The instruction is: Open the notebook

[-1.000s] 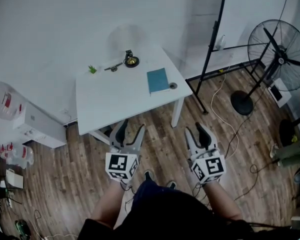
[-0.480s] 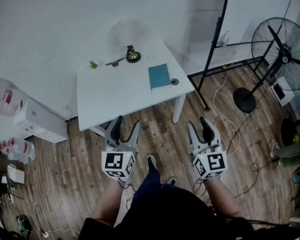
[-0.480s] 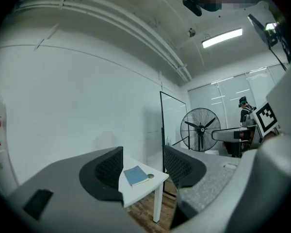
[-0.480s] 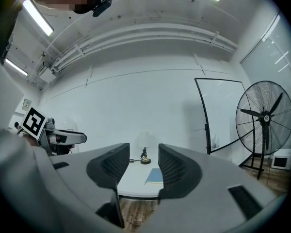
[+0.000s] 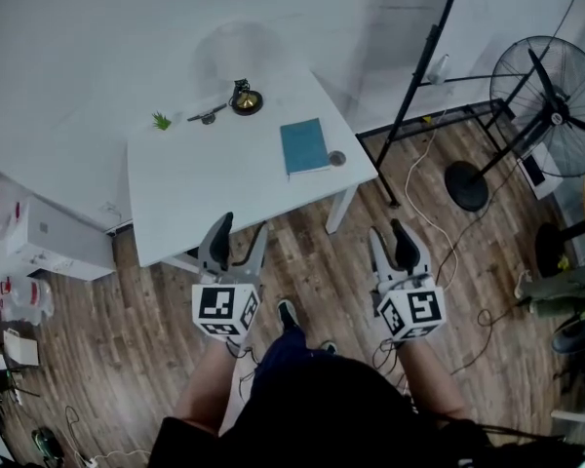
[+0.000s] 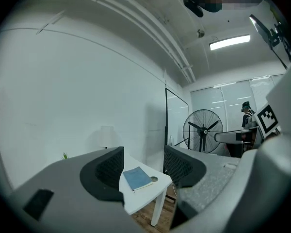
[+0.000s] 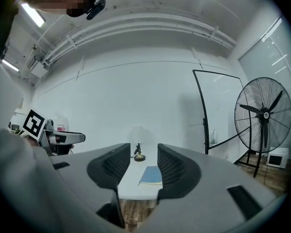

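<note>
as jaws part-hide the notebook (image 7: 150, 175), left hand-held gripper (image 5: 241, 225) just widened, right (image 5: 387, 234) narrowed; both open, empty.

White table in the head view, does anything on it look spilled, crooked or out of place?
Nothing stands out. The closed blue notebook lies flat near the white table's right edge, roughly square with it; nothing is spilled.

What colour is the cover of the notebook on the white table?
The notebook has a plain teal-blue cover, clearest in the head view.
</note>
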Demonstrator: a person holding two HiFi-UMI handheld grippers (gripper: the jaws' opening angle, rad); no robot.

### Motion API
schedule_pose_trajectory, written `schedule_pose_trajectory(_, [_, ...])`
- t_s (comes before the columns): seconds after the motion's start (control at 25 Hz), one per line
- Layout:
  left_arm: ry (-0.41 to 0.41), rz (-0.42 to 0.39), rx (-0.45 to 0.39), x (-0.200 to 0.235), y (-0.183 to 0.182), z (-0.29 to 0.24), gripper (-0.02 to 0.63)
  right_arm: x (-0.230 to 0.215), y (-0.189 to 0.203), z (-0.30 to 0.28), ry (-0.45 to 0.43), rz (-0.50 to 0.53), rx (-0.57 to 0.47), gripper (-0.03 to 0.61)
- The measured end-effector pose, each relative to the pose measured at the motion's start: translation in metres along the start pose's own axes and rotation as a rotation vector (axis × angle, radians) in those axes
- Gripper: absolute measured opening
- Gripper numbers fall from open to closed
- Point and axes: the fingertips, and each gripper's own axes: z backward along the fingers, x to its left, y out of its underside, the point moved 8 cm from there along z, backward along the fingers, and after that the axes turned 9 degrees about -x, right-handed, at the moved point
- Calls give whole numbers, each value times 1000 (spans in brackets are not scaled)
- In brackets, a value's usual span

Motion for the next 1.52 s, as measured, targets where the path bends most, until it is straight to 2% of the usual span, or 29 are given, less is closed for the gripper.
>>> schedule_pose_trajectory(0.28, [28, 28, -1, 58, 13, -61, 253, -3, 13, -72, 47, -27, 28, 170])
schedule_pose_trajectory(0.44, [41, 42, 0, 87, 17, -83, 253, 0, 20, -104, 77, -68, 49, 170])
schedule_pose_trajectory(0.68, [49, 68, -2, 125, 26, -106, 253, 7, 27, -137, 110, -69, 63, 172])
schedule_pose_trajectory(1.12, [36, 57, 16, 142, 33, -138, 253, -9, 38, -173, 120, -42, 79, 176])
schedule_pose_trajectory(1.52, [-50, -1, 50, 151, 35, -191, 253, -52, 65, -252, 28, -119, 92, 173])
